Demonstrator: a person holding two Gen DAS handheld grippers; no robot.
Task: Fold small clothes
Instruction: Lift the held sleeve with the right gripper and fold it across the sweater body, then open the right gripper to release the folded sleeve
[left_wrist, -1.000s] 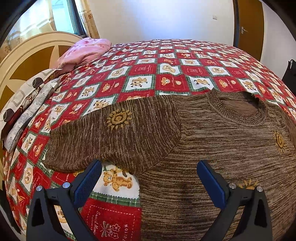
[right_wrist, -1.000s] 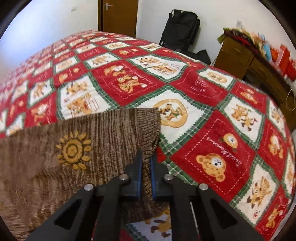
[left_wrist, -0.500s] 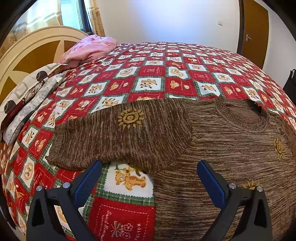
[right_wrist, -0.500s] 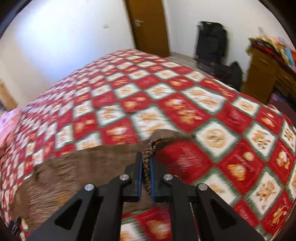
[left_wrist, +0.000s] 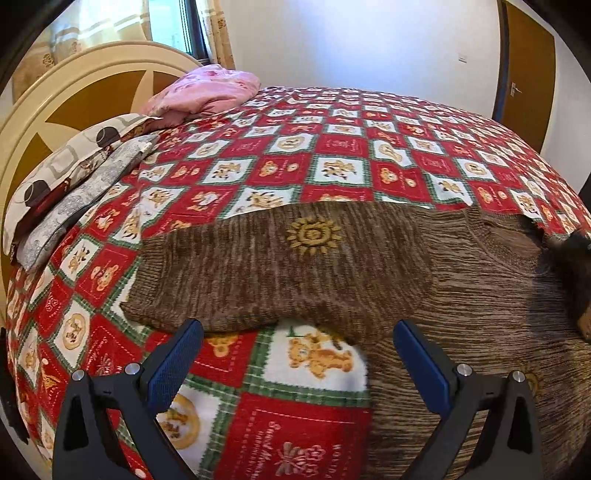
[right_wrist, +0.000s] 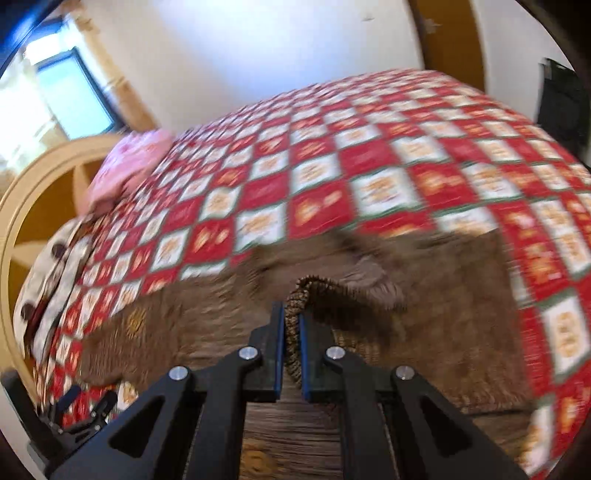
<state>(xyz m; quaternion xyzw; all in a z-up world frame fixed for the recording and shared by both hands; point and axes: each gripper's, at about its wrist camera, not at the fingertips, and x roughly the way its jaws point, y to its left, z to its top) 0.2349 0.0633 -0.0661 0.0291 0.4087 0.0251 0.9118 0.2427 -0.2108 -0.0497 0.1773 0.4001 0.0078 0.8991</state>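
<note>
Left wrist view is taken first: at nine o'clock a stack of pillows (left_wrist: 70, 184) is seen against the headboard (left_wrist: 55, 96), with a pink bundle (left_wrist: 207, 92) at about eleven o'clock. The brown knitted sweater (left_wrist: 369, 266) is spread flat on the quilted bed (left_wrist: 332, 155), filling the frame from the centre to three o'clock. Its left sleeve (left_wrist: 258, 273) is laid out straight toward nine o'clock, not yet folded in. The left claw (left_wrist: 295, 354) is held wide open at six o'clock, nothing between its jaws, hovering just below the sleeve's lower edge and near the underarm.

Right wrist view, which is motion-blurred, shows the right claw (right_wrist: 291, 332) closed on a ribbed edge of the sweater (right_wrist: 443, 314), judged to be the cuff of the other sleeve, lifted clear of the bed and carried over the body of the garment toward twelve o'clock. The left claw (right_wrist: 85, 406) is glimpsed at eight o'clock.

The task is judged to be at an early stage: the first sleeve fold is under way but not set down. The left sleeve, the body fold and any smoothing are left to be done. No other garments awaiting folding can be made out for certain.
</note>
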